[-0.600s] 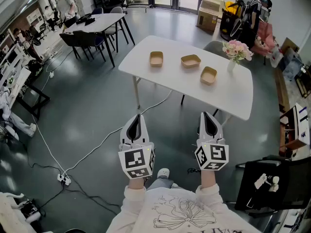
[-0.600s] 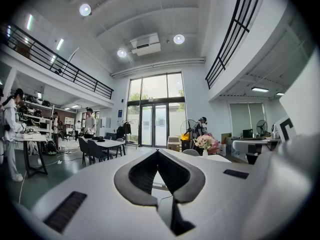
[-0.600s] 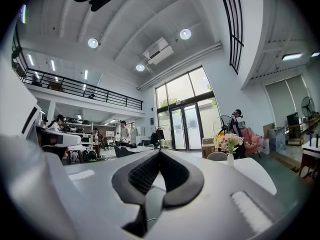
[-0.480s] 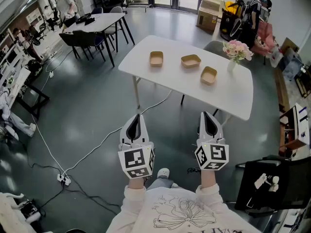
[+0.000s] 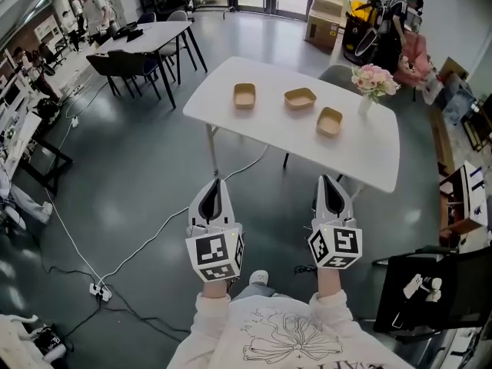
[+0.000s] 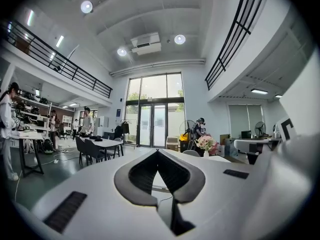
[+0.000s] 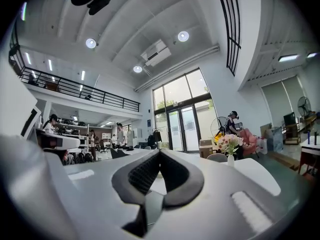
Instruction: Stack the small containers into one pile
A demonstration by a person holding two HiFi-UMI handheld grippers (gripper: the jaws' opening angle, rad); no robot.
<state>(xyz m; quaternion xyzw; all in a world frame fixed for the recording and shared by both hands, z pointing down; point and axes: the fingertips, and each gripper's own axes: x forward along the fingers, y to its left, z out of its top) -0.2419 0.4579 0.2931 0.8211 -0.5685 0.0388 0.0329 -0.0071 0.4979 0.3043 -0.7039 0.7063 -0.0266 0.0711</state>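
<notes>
small containers [image 5: 300, 98], three, well apart on the white table [image 5: 361, 152] (likely light, thin-walled, easily crushed); best pinched at a rim. left gripper [image 5: 216, 184] and right gripper [image 5: 329, 181] closed, empty, short of the table.

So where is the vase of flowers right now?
In the head view, the vase of flowers stands at the far right side of the white table, just beyond the rightmost small container.

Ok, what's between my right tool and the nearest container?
Nothing stands there: only bare table separates the right tool from the nearest container. The head view shows this.
</notes>
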